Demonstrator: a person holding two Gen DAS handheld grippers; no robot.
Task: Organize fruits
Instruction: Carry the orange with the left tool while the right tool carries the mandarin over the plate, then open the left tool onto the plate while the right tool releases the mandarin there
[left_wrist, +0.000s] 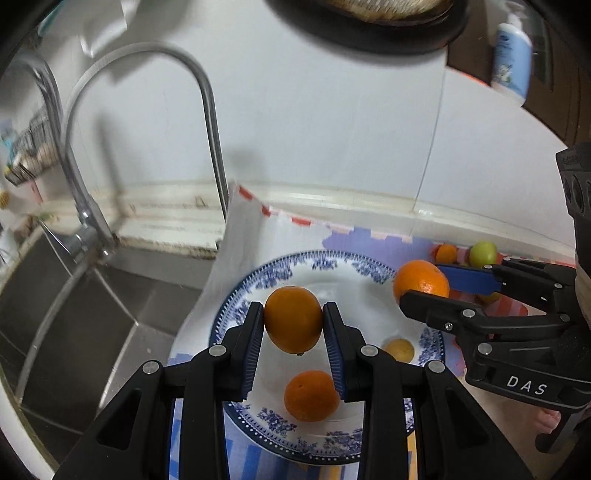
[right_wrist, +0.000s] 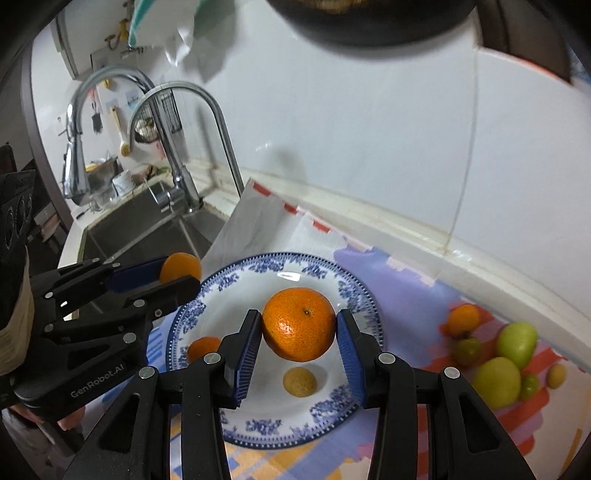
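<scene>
While both grippers hang above the blue-patterned plate (right_wrist: 354, 295), each has a fruit pinched between its blue pads. The left gripper (left_wrist: 293, 321) is closed tight on a smooth orange (left_wrist: 293, 319), held clear of the plate's surface over its left half. The right gripper (right_wrist: 299, 325) is clamped on a larger, pitted mandarin (right_wrist: 299, 324), its jaws spread only as wide as the fruit, which hangs over the middle of the plate. On the plate itself lie a small orange (left_wrist: 311, 396) and a small yellowish fruit (right_wrist: 300, 381), apart from each other. Past the plate's right side, on the colourful cloth (right_wrist: 399, 280), sits a loose cluster of green fruits (right_wrist: 516, 343) with another small orange (right_wrist: 463, 318) just beside them. A steel sink (right_wrist: 122, 236) and curved taps (right_wrist: 177, 96) stand off to the left, against the white wall.
</scene>
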